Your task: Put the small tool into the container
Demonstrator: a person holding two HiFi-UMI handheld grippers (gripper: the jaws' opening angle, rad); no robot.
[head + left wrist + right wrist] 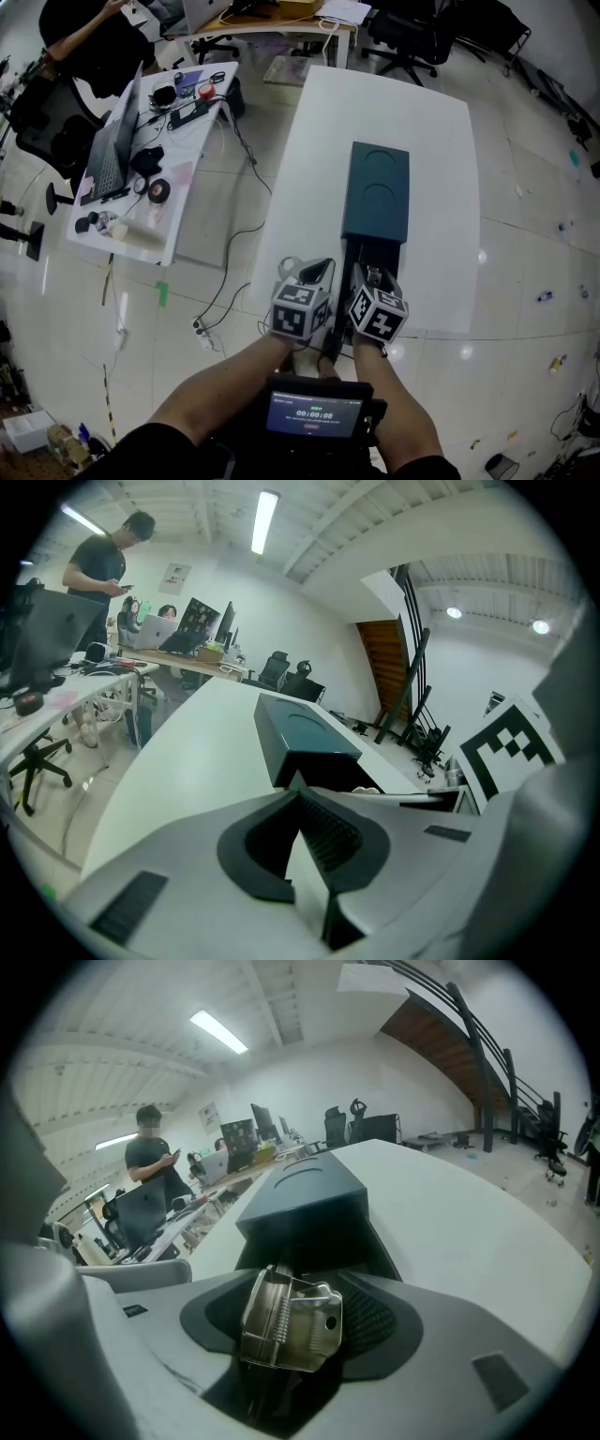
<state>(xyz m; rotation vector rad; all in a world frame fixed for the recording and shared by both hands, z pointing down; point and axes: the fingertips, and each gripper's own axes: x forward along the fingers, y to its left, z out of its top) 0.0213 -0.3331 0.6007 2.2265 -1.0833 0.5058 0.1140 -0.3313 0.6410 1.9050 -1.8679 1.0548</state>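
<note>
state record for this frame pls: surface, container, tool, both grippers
surface: white table
container: dark teal rectangular box, lying lengthwise on the table, dark open end toward the person
tool: small shiny metal spring clip, between the jaws of the right gripper
right gripper: shut on the clip, at the box's open end
left gripper: jaws together, nothing between them, close beside the right gripper
task status: clip not yet released into the box
</note>
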